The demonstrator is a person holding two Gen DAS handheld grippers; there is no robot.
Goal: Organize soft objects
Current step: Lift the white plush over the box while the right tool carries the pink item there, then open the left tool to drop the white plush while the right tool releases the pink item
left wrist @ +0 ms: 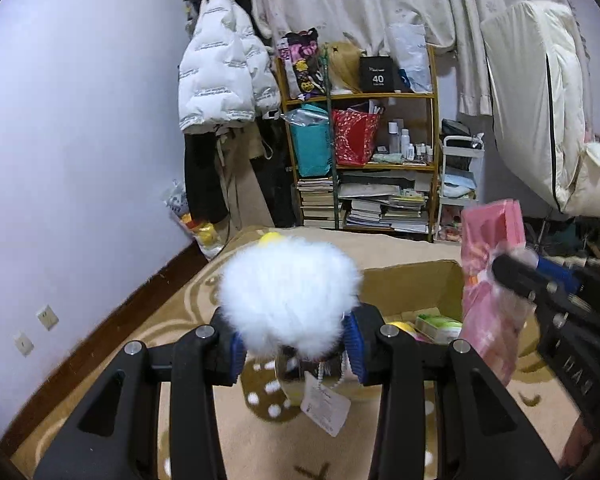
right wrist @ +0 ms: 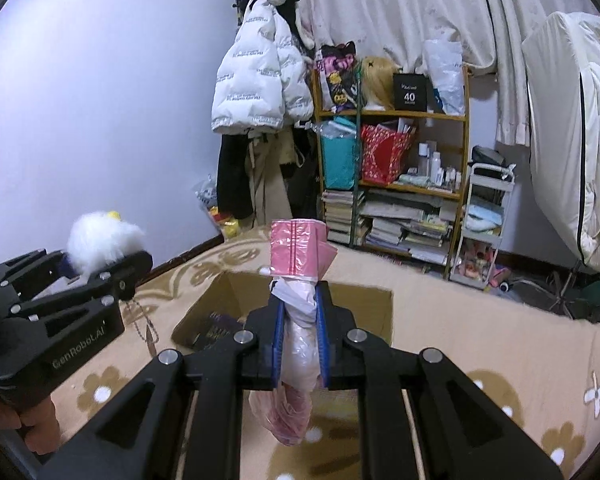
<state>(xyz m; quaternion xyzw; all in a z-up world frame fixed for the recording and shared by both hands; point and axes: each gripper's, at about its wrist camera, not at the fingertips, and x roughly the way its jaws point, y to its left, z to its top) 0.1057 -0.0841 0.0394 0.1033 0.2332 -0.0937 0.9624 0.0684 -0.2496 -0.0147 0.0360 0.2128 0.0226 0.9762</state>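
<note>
Left gripper (left wrist: 296,344) clamps a white plush (left wrist: 288,300), tag hanging below. Right gripper (right wrist: 300,344) clamps a pink bag (right wrist: 298,264). Both above the box (right wrist: 364,300) on the bed (right wrist: 500,344).

Fluffy white fur plush toy (left wrist: 290,300) w/ yellow top, paper tag dangling below, clamped in left tongs (left wrist: 296,354), held up over beige patterned rug. Pink plastic-wrapped soft pack (right wrist: 298,312), upright, crinkled film hanging below, pinched in right tongs (right wrist: 300,344) above open brown cardboard box (right wrist: 380,304).
</note>
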